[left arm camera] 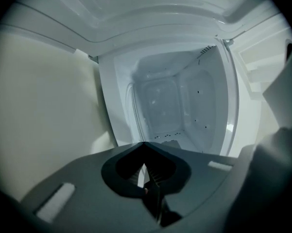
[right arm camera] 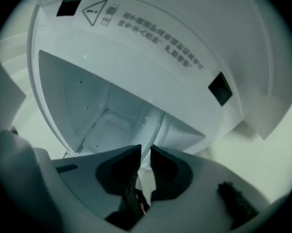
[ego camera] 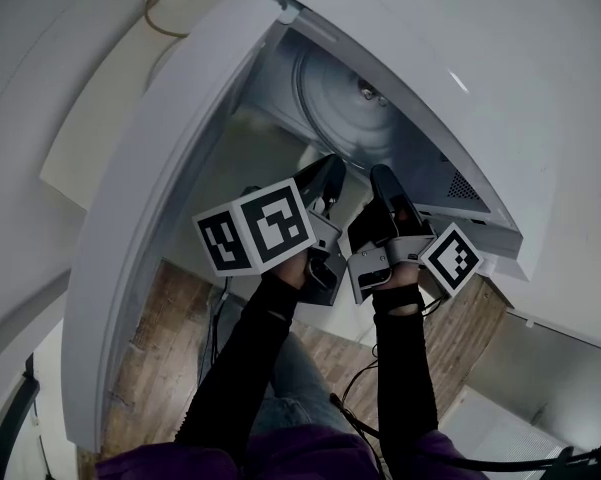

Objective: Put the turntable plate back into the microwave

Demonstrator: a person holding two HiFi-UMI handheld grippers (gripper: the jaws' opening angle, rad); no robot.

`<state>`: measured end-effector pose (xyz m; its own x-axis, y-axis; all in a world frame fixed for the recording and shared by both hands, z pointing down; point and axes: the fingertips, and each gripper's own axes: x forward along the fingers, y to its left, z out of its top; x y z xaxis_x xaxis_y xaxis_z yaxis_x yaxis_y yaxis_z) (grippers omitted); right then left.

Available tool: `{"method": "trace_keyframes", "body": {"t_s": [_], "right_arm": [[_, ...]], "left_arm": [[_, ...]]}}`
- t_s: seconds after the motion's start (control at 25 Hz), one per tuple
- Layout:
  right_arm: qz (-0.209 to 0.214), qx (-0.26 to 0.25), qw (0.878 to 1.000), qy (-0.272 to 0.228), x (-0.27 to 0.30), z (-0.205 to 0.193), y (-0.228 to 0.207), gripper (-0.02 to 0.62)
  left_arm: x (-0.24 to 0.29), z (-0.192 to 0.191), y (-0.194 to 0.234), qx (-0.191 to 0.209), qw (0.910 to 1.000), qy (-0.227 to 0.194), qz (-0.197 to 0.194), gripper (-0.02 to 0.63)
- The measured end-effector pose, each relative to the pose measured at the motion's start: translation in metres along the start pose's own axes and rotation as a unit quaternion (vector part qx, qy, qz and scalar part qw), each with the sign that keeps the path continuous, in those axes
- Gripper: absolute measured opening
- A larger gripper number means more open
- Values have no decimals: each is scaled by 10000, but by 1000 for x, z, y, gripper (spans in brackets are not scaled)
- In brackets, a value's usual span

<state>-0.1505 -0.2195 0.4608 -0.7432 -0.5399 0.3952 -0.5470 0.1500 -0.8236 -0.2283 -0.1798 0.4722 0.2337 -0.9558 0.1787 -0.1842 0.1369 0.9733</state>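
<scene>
Open white microwave, two grippers at its mouth: a person in black sleeves holds the pair side by side, both pointing into the cavity.

The left gripper is clenched on nothing. In its own view the jaws meet tip to tip, with the bare cavity walls straight ahead of them.

The right gripper, just beside it, has its jaws drawn in to a narrow slit. A pale edge runs into that slit and appears to be the rim of the glass turntable plate, though clear glass against white walls makes the grip hard to confirm.

The plate is directly ahead of both grippers, inside the cavity. Its near edge is at the right gripper's tips, and its ringed face reaches away from them toward the back.

The door stands wide open on the outer side of the left gripper. Past the right gripper's jaws, a printed warning label runs along the frame. A marker cube rides behind each set of jaws, on the person's side. Wood-grain flooring shows beneath the wrists.
</scene>
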Motion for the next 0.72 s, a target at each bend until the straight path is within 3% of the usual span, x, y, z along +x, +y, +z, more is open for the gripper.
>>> {"method": "trace_keyframes", "body": {"t_s": [0.32, 0.72], "right_arm": [[-234, -192, 9992, 259, 4, -3, -1, 63], [-632, -1035, 9906, 640, 4, -16, 1, 69]], "left_arm": [[3, 3, 5, -214, 9997, -59, -56, 5], [1, 10, 13, -385, 9990, -240, 27, 5]]}}
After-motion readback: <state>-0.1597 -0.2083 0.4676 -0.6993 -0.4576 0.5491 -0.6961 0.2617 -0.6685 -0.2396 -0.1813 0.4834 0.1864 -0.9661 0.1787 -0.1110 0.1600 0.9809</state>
